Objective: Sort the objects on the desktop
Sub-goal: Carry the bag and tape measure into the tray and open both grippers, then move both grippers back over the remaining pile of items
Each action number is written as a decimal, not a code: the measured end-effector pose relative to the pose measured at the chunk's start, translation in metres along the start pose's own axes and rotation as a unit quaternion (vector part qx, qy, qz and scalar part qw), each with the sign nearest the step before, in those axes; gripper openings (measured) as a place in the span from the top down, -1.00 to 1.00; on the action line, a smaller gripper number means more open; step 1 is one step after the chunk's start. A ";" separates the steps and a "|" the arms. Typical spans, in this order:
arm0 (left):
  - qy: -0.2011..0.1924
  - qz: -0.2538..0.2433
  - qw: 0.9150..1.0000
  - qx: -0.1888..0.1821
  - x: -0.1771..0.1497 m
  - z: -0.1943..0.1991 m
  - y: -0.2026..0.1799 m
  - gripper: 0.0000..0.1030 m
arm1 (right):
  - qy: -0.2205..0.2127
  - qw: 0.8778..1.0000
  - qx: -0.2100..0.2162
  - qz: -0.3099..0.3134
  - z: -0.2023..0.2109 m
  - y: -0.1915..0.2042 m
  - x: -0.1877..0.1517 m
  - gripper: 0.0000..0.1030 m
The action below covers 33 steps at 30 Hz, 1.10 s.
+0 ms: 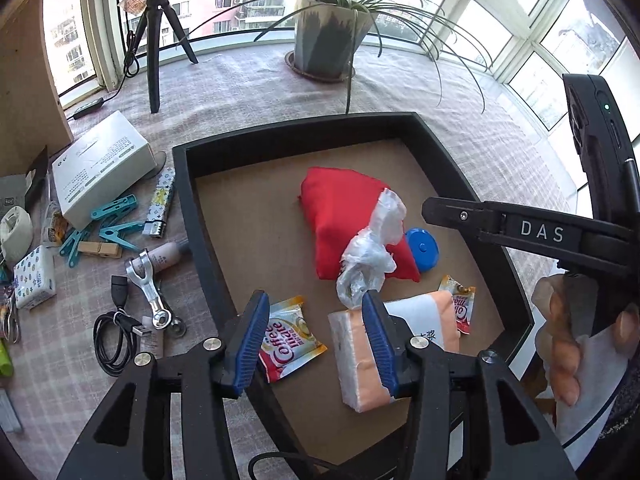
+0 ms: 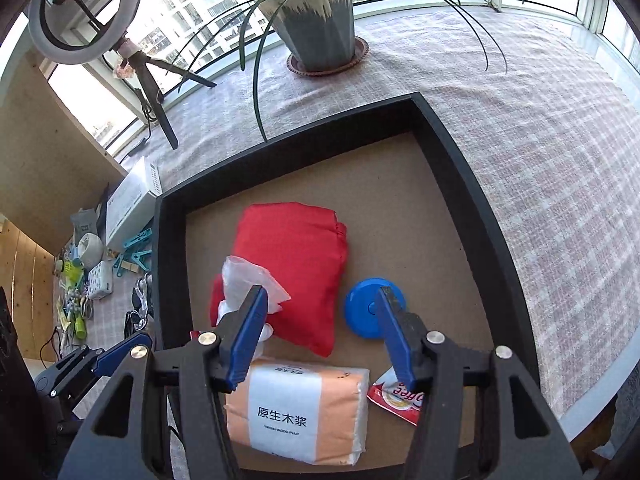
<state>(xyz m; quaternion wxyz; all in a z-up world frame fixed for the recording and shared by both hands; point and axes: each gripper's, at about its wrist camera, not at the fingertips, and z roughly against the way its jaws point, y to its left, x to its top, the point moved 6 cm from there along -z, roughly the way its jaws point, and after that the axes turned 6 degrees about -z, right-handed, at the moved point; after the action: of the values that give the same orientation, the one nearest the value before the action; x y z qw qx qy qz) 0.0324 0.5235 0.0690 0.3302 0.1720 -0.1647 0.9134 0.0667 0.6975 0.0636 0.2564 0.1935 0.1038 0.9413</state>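
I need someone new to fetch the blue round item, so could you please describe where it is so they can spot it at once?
Find the black tray with the brown floor, in front of the potted plant. Inside it lies a red cloth bag, and the blue disc sits on the tray floor just to its right. It is the only round, blue, hard-looking item there; its neighbours are soft packs and sachets.

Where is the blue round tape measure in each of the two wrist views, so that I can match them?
Left wrist view: the blue tape measure is right of centre, half hidden behind the red cloth bag.
Right wrist view: the tape measure is just right of centre, fully visible, right of the bag.
Shared landmark: the potted plant beyond the black tray.
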 end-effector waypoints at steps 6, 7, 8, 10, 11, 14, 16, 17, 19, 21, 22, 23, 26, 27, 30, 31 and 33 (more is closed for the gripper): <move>-0.011 0.052 0.998 0.029 -0.010 0.013 0.050 0.10 | 0.009 0.999 0.021 0.046 -0.006 0.047 -0.003 -0.07; -0.014 0.061 0.997 0.039 -0.013 0.016 0.061 0.10 | 0.011 0.998 0.026 0.055 -0.007 0.056 -0.003 -0.07; -0.014 0.073 0.996 0.046 -0.017 0.019 0.073 0.10 | 0.014 0.997 0.032 0.065 -0.009 0.067 -0.004 -0.07; -0.017 0.099 0.994 0.053 -0.025 0.025 0.096 0.10 | 0.021 0.995 0.042 0.091 -0.012 0.089 -0.006 -0.07; -0.019 0.109 0.992 0.060 -0.030 0.029 0.108 0.10 | 0.023 0.993 0.045 0.107 -0.015 0.101 -0.006 -0.07; -0.025 0.142 0.986 0.087 -0.049 0.043 0.146 0.11 | 0.032 0.986 0.057 0.151 -0.020 0.136 -0.010 -0.07; -0.027 0.171 0.980 0.098 -0.063 0.053 0.172 0.10 | 0.037 0.981 0.062 0.180 -0.024 0.159 -0.013 -0.09; -0.028 0.184 0.977 0.104 -0.071 0.057 0.184 0.10 | 0.039 0.978 0.064 0.194 -0.025 0.170 -0.015 -0.12; -0.031 0.208 0.970 0.119 -0.085 0.067 0.208 0.10 | 0.044 0.973 0.067 0.218 -0.030 0.192 -0.019 -0.14; -0.033 0.231 0.964 0.130 -0.101 0.075 0.227 0.10 | 0.049 0.966 0.073 0.243 -0.034 0.213 -0.024 -0.15; -0.033 0.242 0.961 0.132 -0.109 0.078 0.236 0.10 | 0.052 0.963 0.076 0.254 -0.037 0.224 -0.027 -0.15; -0.034 0.251 0.958 0.134 -0.116 0.080 0.243 0.10 | 0.055 0.959 0.080 0.266 -0.039 0.234 -0.030 -0.15; -0.033 0.279 0.949 0.143 -0.136 0.084 0.263 0.10 | 0.069 0.950 0.091 0.291 -0.050 0.263 -0.039 -0.15; -0.033 0.289 0.946 0.140 -0.142 0.084 0.268 0.10 | 0.074 0.947 0.096 0.298 -0.054 0.272 -0.041 -0.15; -0.032 0.308 0.941 0.137 -0.157 0.085 0.280 0.10 | 0.091 0.939 0.113 0.313 -0.069 0.303 -0.045 -0.15; -0.034 0.313 0.939 0.138 -0.161 0.086 0.284 0.10 | 0.097 0.936 0.118 0.316 -0.074 0.313 -0.046 -0.15; -0.039 0.325 0.935 0.135 -0.166 0.089 0.291 0.10 | 0.114 0.932 0.126 0.319 -0.086 0.331 -0.048 -0.15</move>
<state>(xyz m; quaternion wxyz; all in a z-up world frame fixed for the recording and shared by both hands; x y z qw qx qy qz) -0.0208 0.1840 0.0230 -0.0183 0.1876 -0.0994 0.9770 -0.0776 0.3839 0.0682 -0.0978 0.1384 0.1831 0.9684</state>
